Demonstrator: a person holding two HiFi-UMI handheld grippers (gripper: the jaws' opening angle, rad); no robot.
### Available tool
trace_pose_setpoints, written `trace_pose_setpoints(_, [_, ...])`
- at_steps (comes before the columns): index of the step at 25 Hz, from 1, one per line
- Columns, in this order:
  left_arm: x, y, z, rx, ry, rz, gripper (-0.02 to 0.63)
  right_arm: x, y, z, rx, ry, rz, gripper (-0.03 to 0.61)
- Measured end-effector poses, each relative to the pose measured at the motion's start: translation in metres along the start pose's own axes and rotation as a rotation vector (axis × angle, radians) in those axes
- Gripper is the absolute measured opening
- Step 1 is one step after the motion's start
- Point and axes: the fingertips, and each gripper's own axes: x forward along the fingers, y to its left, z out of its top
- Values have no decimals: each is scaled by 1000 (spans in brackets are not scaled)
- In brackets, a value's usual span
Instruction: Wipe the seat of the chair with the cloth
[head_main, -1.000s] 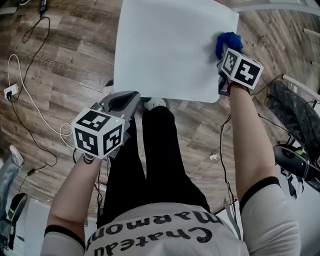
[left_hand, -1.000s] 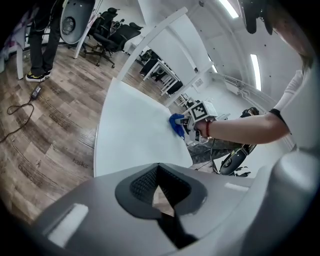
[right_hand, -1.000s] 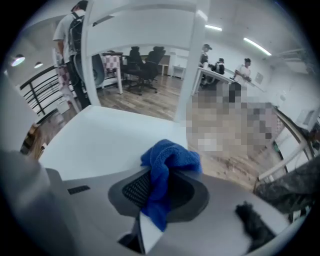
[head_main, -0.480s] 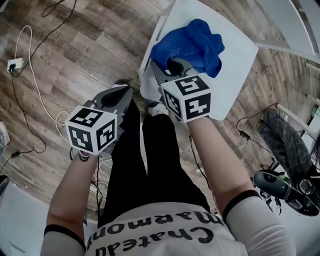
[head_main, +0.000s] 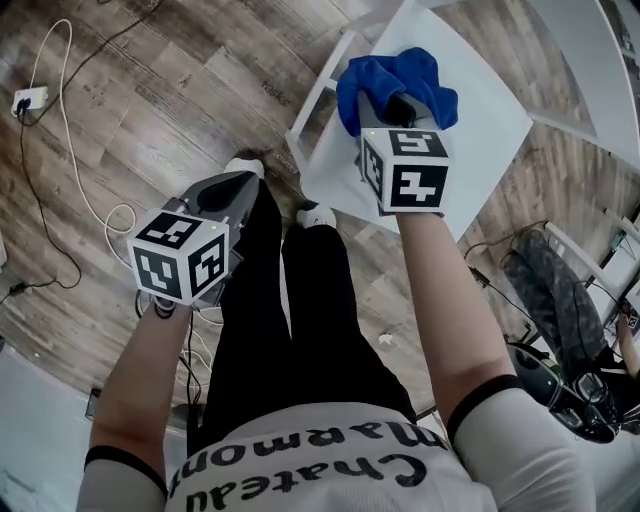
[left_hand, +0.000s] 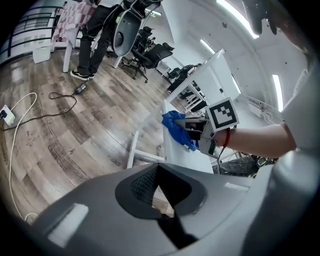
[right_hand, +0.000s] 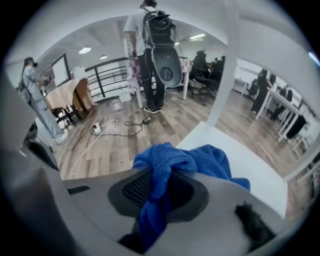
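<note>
The white chair seat (head_main: 485, 130) lies at the upper right of the head view. A crumpled blue cloth (head_main: 395, 80) rests on its left part, near the edge. My right gripper (head_main: 386, 106) is shut on the cloth, and in the right gripper view the cloth (right_hand: 165, 165) bunches between the jaws and spills over the seat (right_hand: 252, 167). My left gripper (head_main: 236, 188) hovers over the floor to the seat's left, shut with nothing in it. The left gripper (left_hand: 161, 186) view shows the cloth (left_hand: 175, 129) and the seat (left_hand: 181, 152) from the side.
White and black cables (head_main: 60, 170) and a power strip (head_main: 25, 100) lie on the wooden floor at left. My own legs and shoes (head_main: 315, 213) stand by the seat's near corner. A white table (head_main: 590, 60) and an office chair (head_main: 575, 300) are at right. A person with a backpack (right_hand: 152, 45) stands further off.
My right gripper has dragged the cloth from the seat's far right side across to its left part. The left gripper has stayed about where it was.
</note>
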Motion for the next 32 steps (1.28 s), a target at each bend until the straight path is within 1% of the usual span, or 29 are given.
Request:
trace_pose_setpoints(2, [8, -3, 5, 31, 23, -23, 8, 4, 6, 2, -71, 1, -37, 75])
trace_pose_setpoints(3, [11, -4, 8, 48, 36, -33, 8, 5, 8, 3, -78, -3, -48, 75])
trace_pose_setpoints(6, [23, -6, 22, 86, 59, -45, 8, 6, 6, 3, -51, -26, -57, 75])
trace_pose_setpoints(8, [29, -8, 31, 108, 61, -38, 8, 5, 3, 1, -27, -41, -56, 75])
trace_pose_setpoints(11, [34, -11, 40, 152, 74, -20, 8, -1, -1, -2, 37, -60, -45, 74])
trace_pose_setpoints(13, [37, -13, 43, 156, 87, -7, 8, -4, -5, -5, 39, -73, -40, 74])
trace_pose_setpoints(15, [44, -18, 41, 140, 108, -5, 8, -10, -14, -14, 33, -84, -46, 74])
trace_pose_setpoints(19, [63, -41, 29, 139, 128, 1, 8, -29, -49, -48, 74, -83, -80, 74])
trace_pose_setpoints(25, [93, -85, 12, 124, 107, 9, 8, -70, -111, -108, 147, -100, -168, 74])
trace_pose_setpoints(30, [119, -132, -9, 191, 147, -25, 8, -111, -167, -166, 203, -104, -284, 74])
trace_pose_setpoints(32, [127, -149, -16, 202, 152, -41, 8, -126, -187, -189, 220, -96, -332, 74])
